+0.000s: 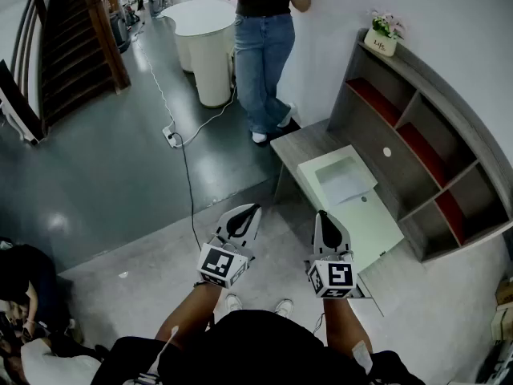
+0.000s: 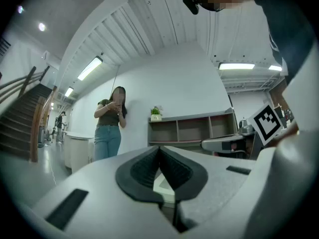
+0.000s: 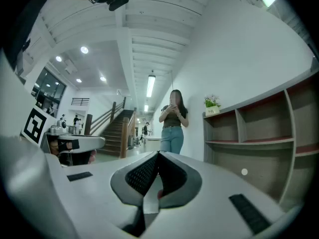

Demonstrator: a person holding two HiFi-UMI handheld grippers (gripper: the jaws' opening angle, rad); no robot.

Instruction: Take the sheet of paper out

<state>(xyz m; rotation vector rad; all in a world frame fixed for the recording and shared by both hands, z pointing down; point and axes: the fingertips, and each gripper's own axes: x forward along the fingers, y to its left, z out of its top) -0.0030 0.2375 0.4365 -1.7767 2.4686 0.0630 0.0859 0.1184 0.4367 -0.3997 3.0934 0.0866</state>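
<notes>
A white sheet of paper lies in the recessed tray of a white box-like machine on the grey desk. Both grippers hang side by side in the air in front of the desk, short of the machine. My left gripper is shut, its black pads meeting at the tip with nothing between them. My right gripper is also shut and empty, close to the machine's near corner. A sliver of the white machine shows through the gap below the left pads.
A grey shelf unit with red shelves backs the desk, a small potted plant on top. A person stands by the wall beyond the desk. White round tables, a floor cable and stairs lie further left.
</notes>
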